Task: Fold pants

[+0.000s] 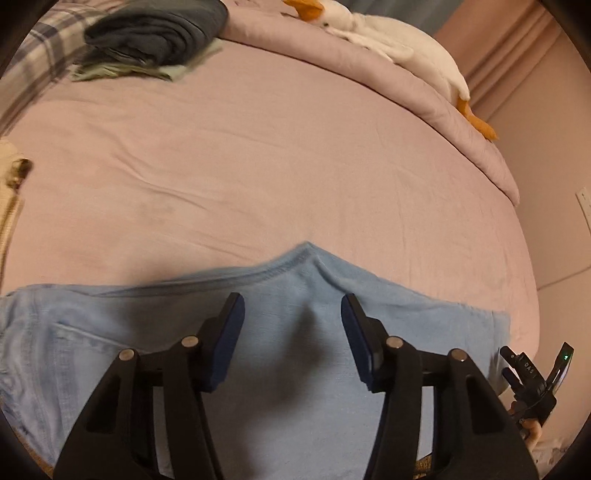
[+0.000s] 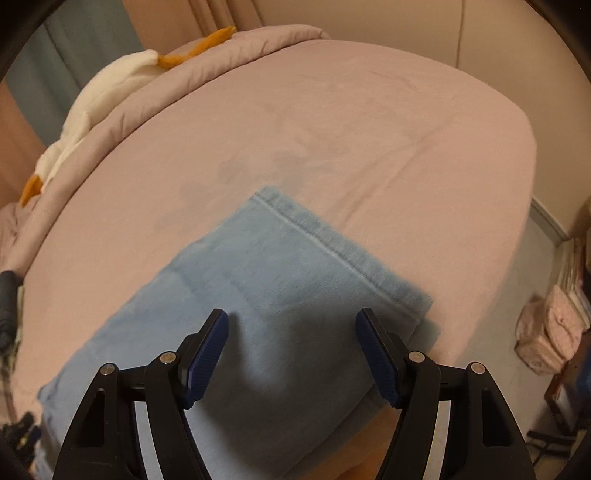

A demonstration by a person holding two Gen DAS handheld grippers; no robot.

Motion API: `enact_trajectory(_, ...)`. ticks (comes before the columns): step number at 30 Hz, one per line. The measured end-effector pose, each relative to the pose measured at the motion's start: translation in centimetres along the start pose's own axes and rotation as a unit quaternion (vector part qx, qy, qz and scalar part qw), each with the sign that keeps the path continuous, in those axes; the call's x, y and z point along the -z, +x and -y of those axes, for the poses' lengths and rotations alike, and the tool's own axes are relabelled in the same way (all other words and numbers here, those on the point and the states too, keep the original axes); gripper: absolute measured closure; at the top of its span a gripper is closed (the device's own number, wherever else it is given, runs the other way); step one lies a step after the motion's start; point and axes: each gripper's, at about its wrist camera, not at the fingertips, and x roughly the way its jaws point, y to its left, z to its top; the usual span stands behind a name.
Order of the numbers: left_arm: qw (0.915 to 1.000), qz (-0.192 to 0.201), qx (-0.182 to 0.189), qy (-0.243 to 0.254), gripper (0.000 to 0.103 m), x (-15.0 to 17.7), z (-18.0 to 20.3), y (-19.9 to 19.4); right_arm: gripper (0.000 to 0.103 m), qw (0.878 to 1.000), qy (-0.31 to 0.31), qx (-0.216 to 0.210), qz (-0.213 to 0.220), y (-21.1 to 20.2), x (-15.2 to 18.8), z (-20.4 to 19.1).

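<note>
Light blue jeans [image 1: 288, 354] lie flat on the pink bed sheet [image 1: 258, 155], with a back pocket to the left and the crotch seam peaking at the middle. My left gripper [image 1: 292, 306] hovers just over that crotch area, its blue pads apart, with nothing pinched between them. In the right wrist view the stacked leg ends of the jeans [image 2: 295, 280] show their hem toward the far right. My right gripper [image 2: 292, 316] stands open above them, its jaws wide and empty. The right gripper [image 1: 535, 373] also shows at the left view's right edge.
A pile of folded dark clothes [image 1: 155, 33] sits at the far left of the bed. A white plush goose [image 1: 406, 44] lies on the rolled pink quilt [image 2: 221, 59]. A cream garment [image 1: 11, 184] lies at the left edge. A pink bag [image 2: 550, 332] stands on the floor to the right.
</note>
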Motion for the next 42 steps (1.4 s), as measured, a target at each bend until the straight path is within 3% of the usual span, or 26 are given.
enact_trajectory(9,0.9995,0.021,0.022,0.001,0.05,1.3,0.5,-2.1,0.032,0.999,-0.031,0.011,0.003,-0.2,-1.0,-2.2)
enact_trajectory(24,0.9995,0.002,0.032,0.003,0.049,1.7,0.8,-1.0,0.032,0.999,-0.039,0.027,0.003,0.9,-1.4,-3.9)
enact_trajectory(33,0.9988,-0.01,0.048,-0.007,0.05,1.7,0.9,0.3,0.032,0.999,-0.029,0.043,-0.008,1.5,-1.9,-2.7)
enact_trajectory(42,0.9984,-0.01,0.054,0.016,0.05,1.9,2.1,0.4,0.027,0.998,-0.036,0.059,-0.003,1.8,-1.5,-3.6)
